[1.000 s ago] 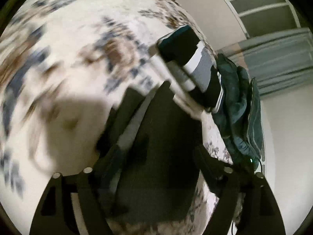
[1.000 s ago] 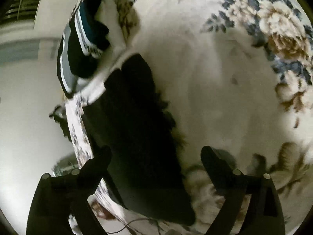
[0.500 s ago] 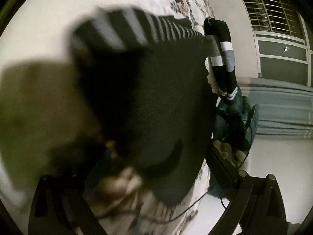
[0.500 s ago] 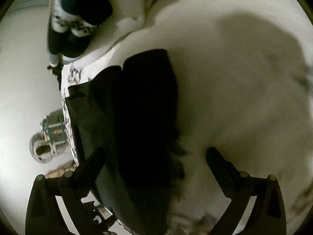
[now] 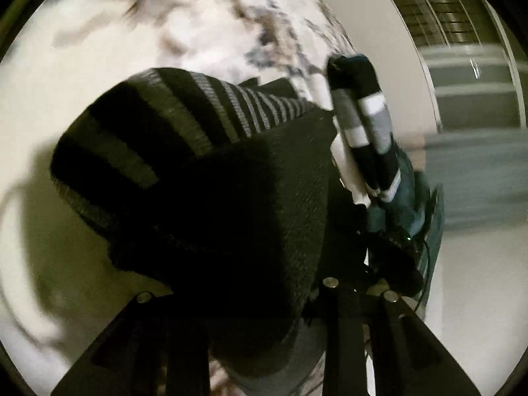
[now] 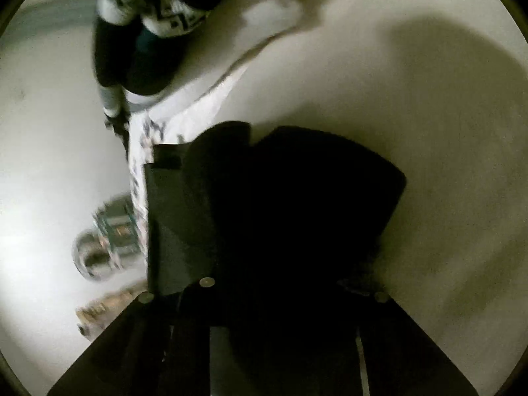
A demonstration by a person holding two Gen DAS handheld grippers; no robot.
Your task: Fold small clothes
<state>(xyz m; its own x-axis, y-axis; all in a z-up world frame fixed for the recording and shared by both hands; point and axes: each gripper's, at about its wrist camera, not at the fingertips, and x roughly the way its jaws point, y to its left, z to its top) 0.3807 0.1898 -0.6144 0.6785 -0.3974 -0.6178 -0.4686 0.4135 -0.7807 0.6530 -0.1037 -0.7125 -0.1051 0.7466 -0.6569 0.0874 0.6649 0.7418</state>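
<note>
Open room: floral bedsheet [image 5: 204, 26] lies bare left of and beyond the black striped sock [image 5: 211, 178].
Obstacle: folded sock pile [image 5: 366, 122] at the bed edge, right.

A bedroom in a home, dimly lit. A bed with a white floral bedspread [image 5: 231, 26] fills both views, folded socks [image 5: 366, 122] lie at its edge, and behind it stand a plain wall [image 5: 389, 33] and a slatted window [image 5: 442, 16].

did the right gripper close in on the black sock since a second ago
Yes. In the right wrist view the black sock now fills the space between the right gripper's fingers, whereas earlier it lay further ahead on the floral bedspread.
</note>
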